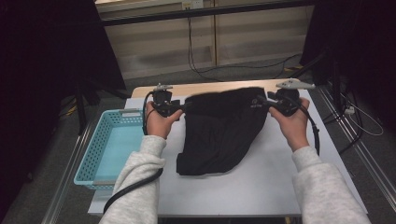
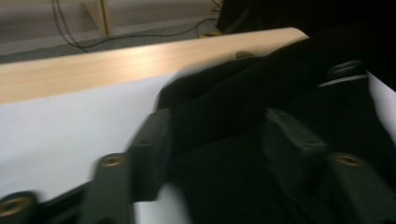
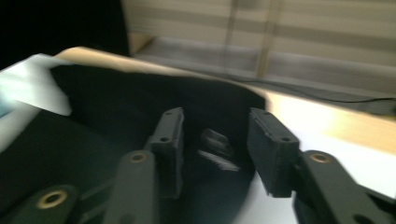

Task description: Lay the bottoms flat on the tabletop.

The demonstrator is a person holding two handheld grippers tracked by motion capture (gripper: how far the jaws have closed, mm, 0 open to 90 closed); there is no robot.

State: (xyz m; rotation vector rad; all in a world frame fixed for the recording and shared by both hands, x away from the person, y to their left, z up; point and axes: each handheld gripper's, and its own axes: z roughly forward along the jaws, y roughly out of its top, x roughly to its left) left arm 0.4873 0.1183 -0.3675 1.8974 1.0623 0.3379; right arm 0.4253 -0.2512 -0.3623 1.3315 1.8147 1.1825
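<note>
Black fabric garment point(image 1: 219, 128), looked like shorts with a small pale logo, lay on the white table top point(image 1: 261, 182), top edge stretched near the far wooden edge strip point(image 1: 205, 87), lower part bunched toward the near left. Left gripper point(image 1: 181, 107) sat at the garment's top-left corner, right gripper point(image 1: 267, 101) at the top-right corner. Both sets of jaws stood part open; in the left gripper view cloth lay between the jaws point(image 2: 219, 140) but the pads weren't pressing it, and the same went for the right gripper view point(image 3: 212, 140), where the logo showed in the gap. So my read: garment spread and put down, grip let go; any folding, or moving it into the light blue perforated plastic basket point(image 1: 109, 144) at the table's left side, was still to do. Room: plenty of bare table on the near side and to the right, little margin at the far edge, basket rim close to the left forearm.
</note>
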